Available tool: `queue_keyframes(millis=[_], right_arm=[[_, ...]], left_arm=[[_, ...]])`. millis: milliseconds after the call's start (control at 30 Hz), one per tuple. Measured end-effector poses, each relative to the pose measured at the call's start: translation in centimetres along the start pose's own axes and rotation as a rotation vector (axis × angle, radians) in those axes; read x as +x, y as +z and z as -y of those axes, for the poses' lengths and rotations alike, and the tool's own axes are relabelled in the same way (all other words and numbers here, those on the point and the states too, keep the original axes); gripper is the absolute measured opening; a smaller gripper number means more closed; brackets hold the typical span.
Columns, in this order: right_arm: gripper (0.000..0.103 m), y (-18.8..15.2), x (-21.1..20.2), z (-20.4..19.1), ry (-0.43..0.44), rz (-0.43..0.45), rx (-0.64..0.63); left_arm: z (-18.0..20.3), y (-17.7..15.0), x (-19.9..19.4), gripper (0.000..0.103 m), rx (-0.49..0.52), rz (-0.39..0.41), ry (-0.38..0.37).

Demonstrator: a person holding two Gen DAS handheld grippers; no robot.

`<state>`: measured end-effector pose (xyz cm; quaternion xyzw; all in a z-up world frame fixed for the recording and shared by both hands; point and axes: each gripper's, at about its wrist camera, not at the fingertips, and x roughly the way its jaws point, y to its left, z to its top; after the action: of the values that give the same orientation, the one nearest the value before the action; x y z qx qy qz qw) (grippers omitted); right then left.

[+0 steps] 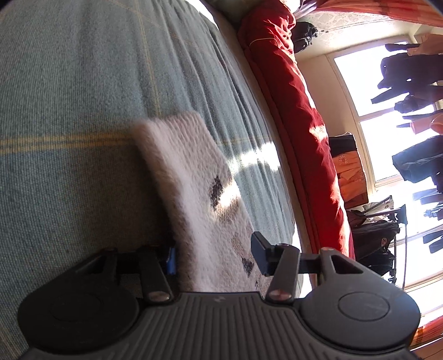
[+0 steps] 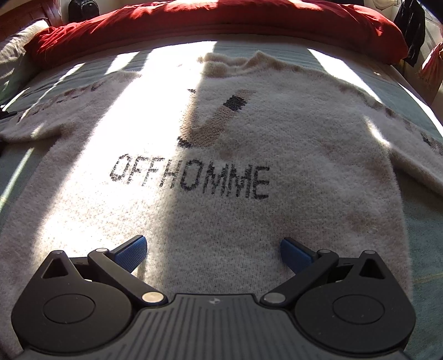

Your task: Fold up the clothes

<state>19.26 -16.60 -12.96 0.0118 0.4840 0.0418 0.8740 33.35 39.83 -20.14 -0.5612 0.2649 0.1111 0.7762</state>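
Note:
A fuzzy cream sweater (image 2: 249, 144) printed "OFFHOMME" lies flat on the bed with its collar at the far side and both sleeves spread. My right gripper (image 2: 213, 254) hovers open over the lower body of the sweater, its blue pads (image 2: 133, 253) wide apart with nothing between them. In the rolled left wrist view, one cream sleeve (image 1: 182, 166) with dark squares runs between the fingers of my left gripper (image 1: 214, 246). One blue pad (image 1: 171, 260) sits at the sleeve's edge against the bedcover. The other finger stands over the sleeve's top, and no squeeze shows in the cloth.
A grey-green striped bedcover (image 1: 69, 110) lies under the sweater. A red quilt (image 2: 221, 19) is bunched along the far side of the bed. Beyond it are a bright window (image 1: 373, 138), dark hanging clothes (image 1: 409, 69) and bags (image 1: 373, 238) on the floor.

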Motion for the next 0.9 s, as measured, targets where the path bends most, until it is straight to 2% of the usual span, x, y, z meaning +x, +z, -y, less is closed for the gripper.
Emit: queue_keyframes(millis=[33,100,233,300,400,700,900], right_arm=[[0.103,0.0,0.1,0.0,-0.002,0.000,-0.002],[0.103,0.0,0.1,-0.1,-0.004,0.002,-0.004],[0.103,-0.1,0.1,0.0,-0.003,0.004,-0.003],[0.103,-0.1,0.1,0.0,-0.004,0.005,-0.002],[0.103,0.0,0.1,-0.1,-0.005,0.004,-0.006],[0.103,-0.2,-1.1,-0.3,0.004,0.026,-0.042],[0.103,-0.3,-2.6,0.1,0.013,0.060,-0.043]], left_arm=[[-0.2,0.3,0.2,0.039,-0.012,0.002,0.004],[-0.3,0.7,0.6,0.037,-0.026,0.006,0.013],[0.8,0.9,1.4,0.037,0.020,0.025,0.048],[1.2,0.6,1.4,0.032,0.056,0.034,0.070],[1.5,0.4,1.4,0.012,0.097,0.034,0.122],[4.7,-0.1,1.0,0.009,0.217,0.047,0.210],[8.9,-1.1,-0.4,0.008,0.301,0.060,0.163]])
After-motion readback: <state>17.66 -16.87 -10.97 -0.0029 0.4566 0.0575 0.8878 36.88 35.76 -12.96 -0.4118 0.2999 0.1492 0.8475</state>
